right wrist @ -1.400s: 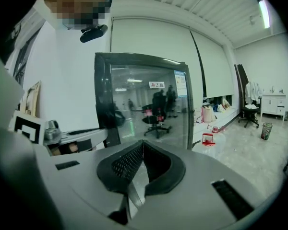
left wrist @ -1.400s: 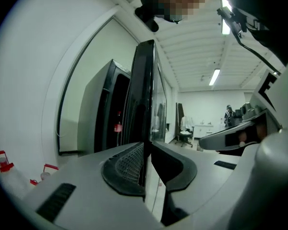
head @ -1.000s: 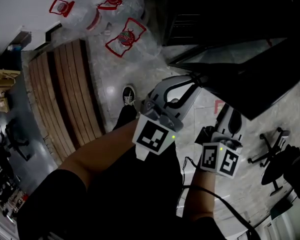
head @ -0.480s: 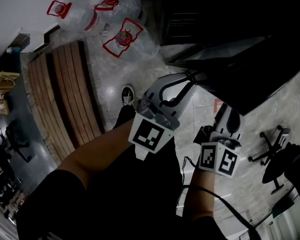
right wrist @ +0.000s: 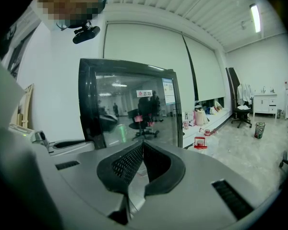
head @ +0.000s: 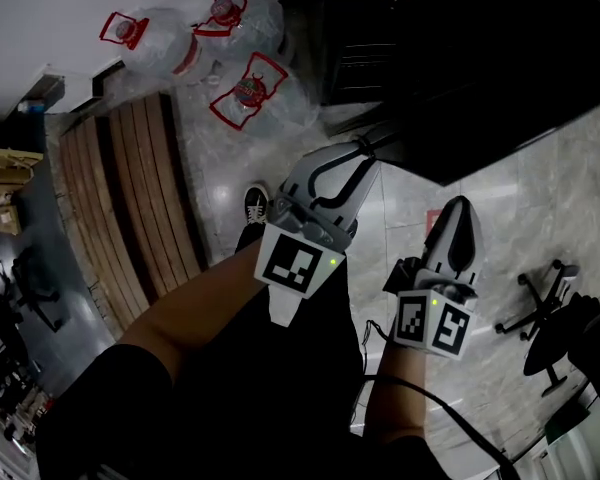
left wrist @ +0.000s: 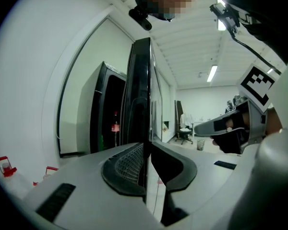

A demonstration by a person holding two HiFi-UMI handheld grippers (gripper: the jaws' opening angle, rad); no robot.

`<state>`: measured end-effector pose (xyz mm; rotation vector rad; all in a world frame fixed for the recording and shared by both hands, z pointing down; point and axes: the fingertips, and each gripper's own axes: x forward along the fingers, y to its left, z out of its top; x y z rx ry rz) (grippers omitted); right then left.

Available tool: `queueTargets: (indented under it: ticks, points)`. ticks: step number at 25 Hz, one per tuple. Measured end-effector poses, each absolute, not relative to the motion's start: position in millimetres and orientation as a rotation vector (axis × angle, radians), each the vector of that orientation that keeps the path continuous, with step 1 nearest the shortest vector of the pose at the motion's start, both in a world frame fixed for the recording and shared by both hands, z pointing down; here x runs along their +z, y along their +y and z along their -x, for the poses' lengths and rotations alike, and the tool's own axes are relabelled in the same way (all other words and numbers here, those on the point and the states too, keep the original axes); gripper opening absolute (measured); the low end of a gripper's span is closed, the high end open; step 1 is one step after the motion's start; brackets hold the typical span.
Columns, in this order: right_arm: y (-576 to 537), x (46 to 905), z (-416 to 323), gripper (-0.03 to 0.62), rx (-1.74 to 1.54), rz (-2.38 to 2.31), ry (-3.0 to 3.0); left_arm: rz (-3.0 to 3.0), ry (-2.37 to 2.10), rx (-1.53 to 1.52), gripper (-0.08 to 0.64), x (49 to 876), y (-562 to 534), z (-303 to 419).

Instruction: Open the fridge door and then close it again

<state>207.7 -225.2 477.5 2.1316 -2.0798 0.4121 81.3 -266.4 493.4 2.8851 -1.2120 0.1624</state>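
The black fridge (head: 380, 28) stands at the top of the head view, its dark glass door (head: 500, 98) swung partly out. My left gripper (head: 365, 150) reaches the door's free edge. In the left gripper view that thin edge (left wrist: 143, 95) runs upright between the pads, which still touch it while the jaws are opening. Behind it is the dark fridge interior (left wrist: 110, 119). My right gripper (head: 458, 208) hangs lower right, away from the door, shut with nothing in it. Its own view faces the reflective door glass (right wrist: 129, 109).
Several clear water jugs with red handles (head: 248, 80) lie on the floor left of the fridge. A wooden slatted bench (head: 130, 198) runs along the left. An office chair base (head: 550, 308) is at the right. The person's shoe (head: 257, 206) is below the left gripper.
The door has swung back toward the fridge, and my left gripper has gone with it, up the picture. The door no longer hangs over the right gripper, which has stayed put.
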Motion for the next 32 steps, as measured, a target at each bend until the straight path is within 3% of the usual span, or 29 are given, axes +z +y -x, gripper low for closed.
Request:
queueTargets:
  ticks: [12,17,18,19,32]
  points:
    - [-242,477,-193,0.015,0.424,-2.112,-2.097,-2.773,-1.352,0.123,0.091,498,-376,-37]
    - [-237,455,-171,0.015,0.369,-2.072,-2.153,-2.724,-1.426,0.138,0.084,495,-365,-24]
    - [-235,445,-164,0.015,0.365,-2.058,-2.181,-2.693,-1.462,0.138,0.055,490,-358,-18]
    - [-233,433,-154,0.015,0.355,-2.039,-2.216,-2.685,-1.482,0.122,0.008,482,-349,-15]
    - [-171,245,-63,0.015,0.207,-1.833,-2.514,-2.781,-1.366,-0.006,0.005,245,-194,4]
